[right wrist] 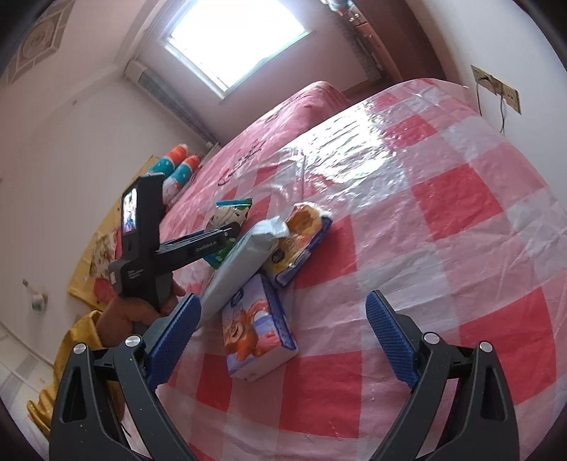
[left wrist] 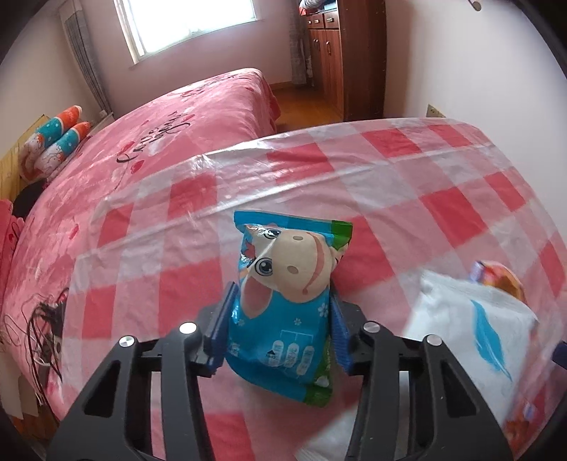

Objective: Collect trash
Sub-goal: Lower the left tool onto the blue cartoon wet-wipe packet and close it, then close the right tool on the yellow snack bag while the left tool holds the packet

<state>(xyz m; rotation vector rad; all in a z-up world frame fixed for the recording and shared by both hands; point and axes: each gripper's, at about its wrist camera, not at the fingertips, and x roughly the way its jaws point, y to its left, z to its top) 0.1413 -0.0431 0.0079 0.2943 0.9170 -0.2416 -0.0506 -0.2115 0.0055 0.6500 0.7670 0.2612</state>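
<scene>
My left claw [left wrist: 281, 331]: closed on the blue snack packet [left wrist: 287, 301]; both blue pads press its sides, and the cartoon animal face on it stands up in front of my camera.
Packet's place: between my left pads, its lower end at the table [left wrist: 407, 198], whether touching or just lifted I cannot tell.
My right claw [right wrist: 283, 337]: wide, nothing between its pads, hanging over the checked cloth.
Just ahead of my right claw: a small tissue pack [right wrist: 257, 329] with a cartoon print, lying flat on the table.
Beyond it: a long pale grey wrapper [right wrist: 241, 266], torn at its far end, leaning across the tissue pack.
Beside the wrapper: a bread packet [right wrist: 301, 241] with a dark blue edge, touching the wrapper.
Seen from my left claw: the white wrapper [left wrist: 471, 329] with a blue streak lies to the right of the snack packet, the bread packet's orange end [left wrist: 503, 280] peeking behind it.
My left hand [right wrist: 134, 312]: wrapped round the grip of the left tool, yellow sleeve [right wrist: 71, 354] below.
Table cover: red and white checks under clear plastic film.
Further out: a bed [left wrist: 159, 142] with a pink printed quilt, a window [left wrist: 187, 21] behind it, a wooden wardrobe [left wrist: 336, 53].
</scene>
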